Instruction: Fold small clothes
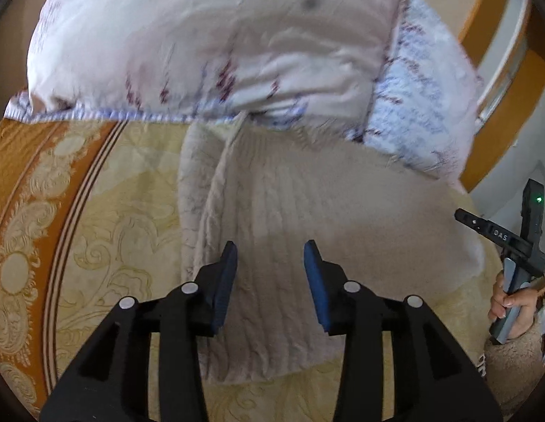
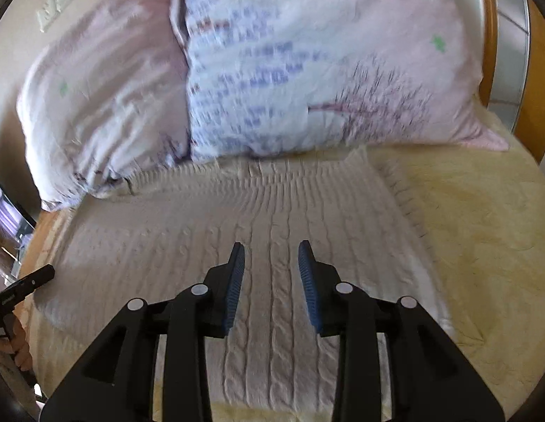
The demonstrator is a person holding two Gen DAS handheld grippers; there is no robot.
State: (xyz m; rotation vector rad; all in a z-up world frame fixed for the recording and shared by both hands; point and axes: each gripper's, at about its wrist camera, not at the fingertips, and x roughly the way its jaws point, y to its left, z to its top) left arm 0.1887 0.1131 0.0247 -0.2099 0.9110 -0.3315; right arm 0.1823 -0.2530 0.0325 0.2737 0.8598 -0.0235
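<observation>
the sweater (image 2: 272,253) lies on the bed (image 2: 483,232) just below the pillows, one side flap already laid over its body in the left view, so the fold looks partly done; judging by this, more folds remain. left gripper (image 1: 270,256) and right gripper (image 2: 271,256) hover over the knit, jaws of both open and holding nothing. count: one sweater, two pillows (image 2: 107,98) (image 2: 325,81), two grippers, one bed
</observation>
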